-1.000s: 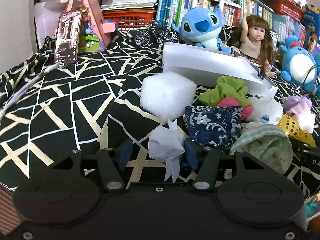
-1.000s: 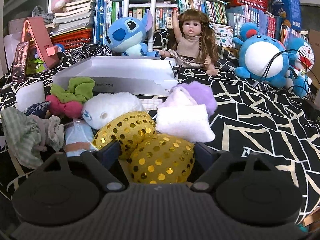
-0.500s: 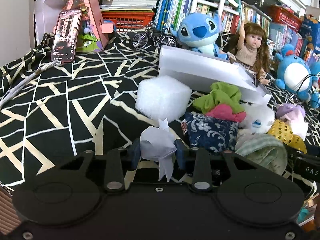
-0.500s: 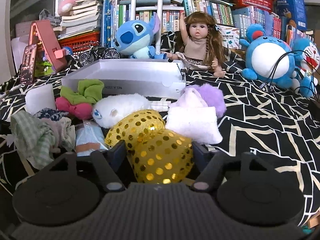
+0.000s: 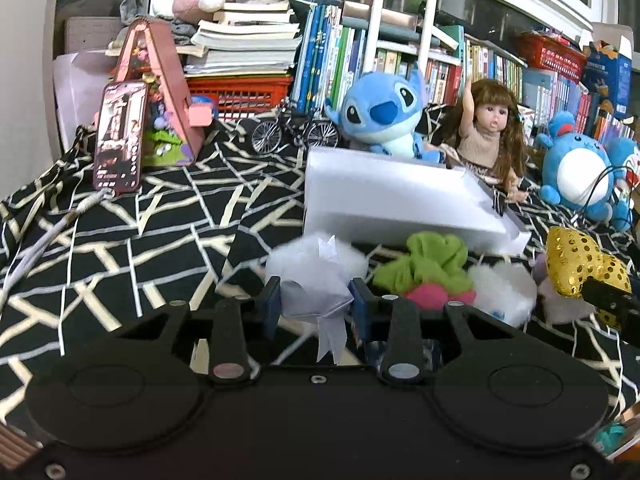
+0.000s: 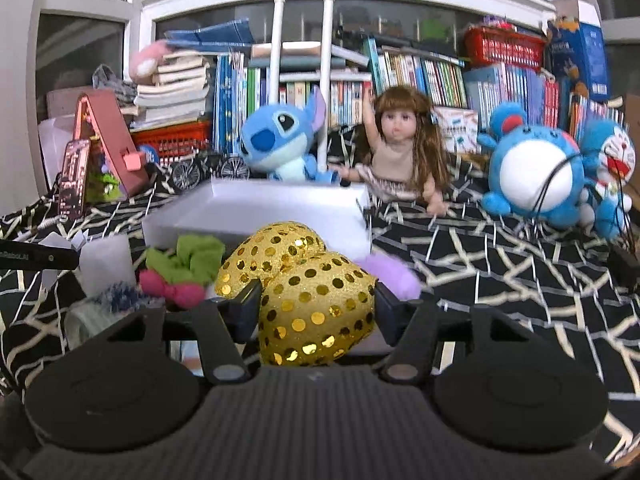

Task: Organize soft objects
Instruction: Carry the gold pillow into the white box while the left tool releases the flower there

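Grippers: left hand-held gripper [image 5: 314, 306] clamps one white tissue bundle [image 5: 316, 296], right hand-held gripper [image 6: 316, 310] one gold sequined cushion [image 6: 316, 312].

Almost nothing here can be read. In your right wrist view, a black bar [image 6: 38, 258] at the left edge carries small pale lettering, cut off by the frame and too blurred to spell out. The book spines [image 6: 432, 80] on the shelf, the blue box [image 6: 580, 60] at the upper right and the phone screen [image 5: 119, 136] all bear print, but it is too small to make out.
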Available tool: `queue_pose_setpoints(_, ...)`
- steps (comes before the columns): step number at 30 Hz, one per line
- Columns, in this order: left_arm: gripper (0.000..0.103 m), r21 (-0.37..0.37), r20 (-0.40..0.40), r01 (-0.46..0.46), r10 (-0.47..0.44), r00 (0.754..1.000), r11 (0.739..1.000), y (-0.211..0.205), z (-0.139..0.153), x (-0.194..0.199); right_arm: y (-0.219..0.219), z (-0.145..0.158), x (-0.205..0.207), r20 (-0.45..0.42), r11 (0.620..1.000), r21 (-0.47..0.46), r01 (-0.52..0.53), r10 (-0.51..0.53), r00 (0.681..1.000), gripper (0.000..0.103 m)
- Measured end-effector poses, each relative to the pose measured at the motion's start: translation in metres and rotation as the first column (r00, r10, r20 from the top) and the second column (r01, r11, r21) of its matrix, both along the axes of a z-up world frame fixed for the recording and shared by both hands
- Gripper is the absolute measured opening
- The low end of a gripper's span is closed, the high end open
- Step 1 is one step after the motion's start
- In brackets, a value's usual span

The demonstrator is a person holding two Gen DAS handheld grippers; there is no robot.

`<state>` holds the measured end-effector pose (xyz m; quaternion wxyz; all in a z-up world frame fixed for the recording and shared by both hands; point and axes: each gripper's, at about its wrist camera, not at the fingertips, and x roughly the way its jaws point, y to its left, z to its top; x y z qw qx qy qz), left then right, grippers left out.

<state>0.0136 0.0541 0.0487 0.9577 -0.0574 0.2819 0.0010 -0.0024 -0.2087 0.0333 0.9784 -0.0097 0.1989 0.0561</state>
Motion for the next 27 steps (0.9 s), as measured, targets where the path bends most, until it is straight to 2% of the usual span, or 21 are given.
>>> queue_pose_setpoints(7, 0.034, -0.029, 0.023, 0.032, -0.031, 0.999, 0.999, 0.003, 0.025, 0.035, -0.013, 0.02, 0.036, 0.01, 0.997, 0.073, -0.006, 0.005, 1.0, 0.061)
queue_pose_setpoints(14, 0.034, -0.057, 0.024, 0.059, -0.057, 0.998, 0.997, 0.0, 0.046, 0.089, -0.018, 0.035, 0.099, -0.029, 0.994, 0.107, -0.031, 0.034, 0.999, 0.061)
queue_pose_setpoints(17, 0.034, -0.097, 0.021, 0.07, -0.068, 0.997, 0.993, -0.005, 0.052, 0.117, -0.015, 0.039, 0.128, -0.064, 0.991, 0.125, -0.051, 0.06, 0.996, 0.061)
queue_pose_setpoints(23, 0.034, -0.145, -0.022, 0.115, -0.119, 0.993, 0.983, -0.023, 0.05, 0.179, -0.003, 0.036, 0.174, -0.126, 0.99, 0.115, -0.078, 0.093, 0.988, 0.061)
queue_pose_setpoints(27, 0.034, -0.09, -0.074, 0.102, -0.109, 0.991, 0.991, -0.04, 0.035, 0.215, 0.001, 0.028, 0.202, -0.191, 0.992, 0.111, -0.064, 0.084, 0.978, 0.061)
